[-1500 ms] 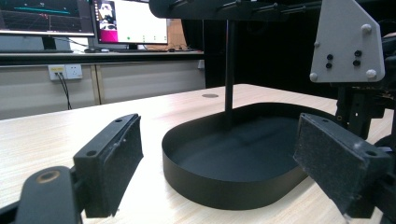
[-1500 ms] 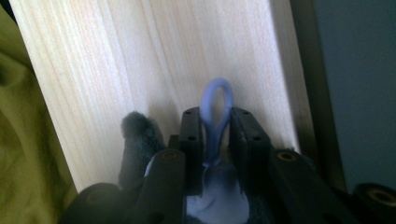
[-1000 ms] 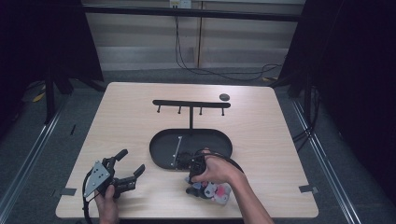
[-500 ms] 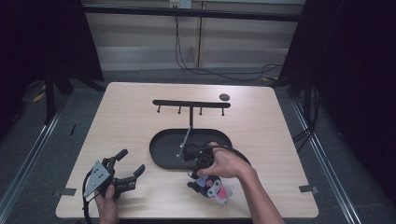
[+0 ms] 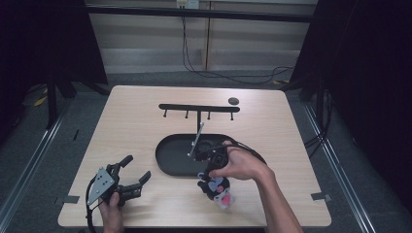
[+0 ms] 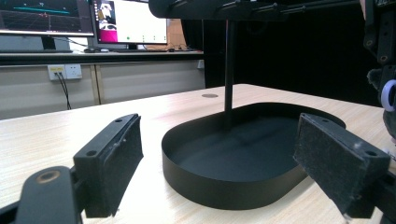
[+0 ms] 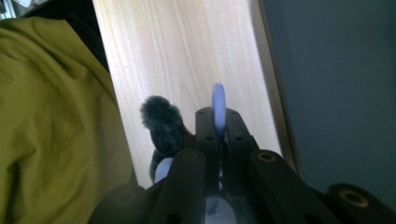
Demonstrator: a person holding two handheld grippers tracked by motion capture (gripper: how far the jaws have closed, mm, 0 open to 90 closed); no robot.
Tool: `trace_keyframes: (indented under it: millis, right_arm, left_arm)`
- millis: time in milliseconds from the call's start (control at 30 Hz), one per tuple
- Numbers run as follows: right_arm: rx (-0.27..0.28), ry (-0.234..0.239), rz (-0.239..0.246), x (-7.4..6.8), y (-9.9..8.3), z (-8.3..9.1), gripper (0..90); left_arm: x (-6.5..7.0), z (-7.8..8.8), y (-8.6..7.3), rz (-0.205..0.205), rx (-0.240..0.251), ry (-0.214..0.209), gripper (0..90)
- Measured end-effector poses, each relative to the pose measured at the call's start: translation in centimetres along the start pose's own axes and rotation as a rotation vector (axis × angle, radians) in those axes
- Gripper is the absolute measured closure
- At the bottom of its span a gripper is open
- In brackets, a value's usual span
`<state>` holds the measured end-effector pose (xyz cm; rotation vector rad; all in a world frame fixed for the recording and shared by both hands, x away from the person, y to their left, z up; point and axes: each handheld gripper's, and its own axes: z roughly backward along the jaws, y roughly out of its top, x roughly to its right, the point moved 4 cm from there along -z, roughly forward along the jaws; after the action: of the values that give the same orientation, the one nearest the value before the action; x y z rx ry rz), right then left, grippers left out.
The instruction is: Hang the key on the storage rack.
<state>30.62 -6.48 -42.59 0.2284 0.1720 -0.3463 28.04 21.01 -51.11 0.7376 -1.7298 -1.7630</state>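
Right tongs [image 7: 218, 122] are clamped tight on a pale blue ring [image 7: 218, 105], the ring standing edge-on between the two black jaws in the right gripper view. Hanging from that ring is a small plush toy [image 5: 216, 188], dark fur with white and pink patches; in the high view it dangles just under the person's right hand [image 5: 238, 164], close above the surface [image 5: 291, 145] near its front edge. A tuft of the toy's dark fur shows just left of the jaws in the right gripper view, with a yellow-green sleeve [image 7: 51, 121] beyond it.

Over to the left tongs [image 5: 133, 171]: jaws spread wide, nothing between the pads, held low over the surface at the front left. Looking along them, the left gripper view has the black oval tray [image 6: 205, 172] sitting straight ahead, just past the pads.

From the tray rises a thin post carrying a black hanger bar [image 5: 199, 107] with small pegs beneath it. Beyond the bar's right end, a small dark disc [image 5: 233, 101] lies on the surface.
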Motion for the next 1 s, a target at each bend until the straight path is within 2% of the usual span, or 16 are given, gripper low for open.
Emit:
trace_keyframes:
  millis: [67,100,200,333,400,533,633,700,733,767,800,967,1000]
  right_arm:
    - [0.008,-0.006,-0.004,0.0,0.0,0.6,87.6]
    - [0.019,-0.01,-0.002,0.0,0.0,0.9,87.6]
    - [0.042,-0.009,0.004,-0.1,0.0,1.8,87.6]
    - [0.046,-0.021,0.009,-0.2,0.2,2.6,87.6]
    - [0.044,-0.029,0.017,-0.2,0.3,3.0,87.6]
    - [0.042,-0.046,0.047,-0.1,0.5,4.0,87.6]
    - [0.042,-0.056,0.05,0.0,0.5,4.5,87.6]
    - [0.047,-0.066,0.052,0.1,0.7,5.2,87.6]
    - [0.05,-0.068,0.042,0.2,0.8,5.3,87.6]
    - [0.048,-0.069,0.049,0.3,0.9,5.4,87.6]
    - [0.041,-0.071,0.043,0.4,1.0,5.5,87.6]
    - [0.026,-0.079,0.044,1.0,1.2,5.6,87.6]
    - [0.014,-0.084,0.044,1.1,1.2,5.7,87.5]
  left_arm:
    - [0.0,0.0,0.0,-0.007,-0.002,-0.002,15.1]
    - [0.0,0.0,0.0,0.006,0.0,0.007,15.1]
    - [0.0,0.0,0.0,0.005,0.001,0.007,15.2]
    - [0.0,0.0,0.0,-0.004,-0.001,-0.004,15.1]
    - [0.0,0.0,0.0,0.003,0.0,0.009,15.1]
    - [0.0,0.0,0.0,0.0,0.0,-0.002,15.1]
    - [0.0,0.0,0.0,0.005,0.0,0.011,15.1]
    - [0.0,0.0,0.0,-0.009,-0.002,-0.006,15.1]
    - [0.0,0.0,0.0,0.006,0.001,0.011,15.1]
    - [0.0,0.0,0.0,-0.006,-0.001,-0.003,15.1]
    - [0.0,0.0,0.0,0.001,0.001,0.007,15.1]
    - [0.0,0.0,0.0,-0.006,-0.001,-0.003,15.1]
    - [0.0,0.0,0.0,0.005,0.0,0.007,15.1]
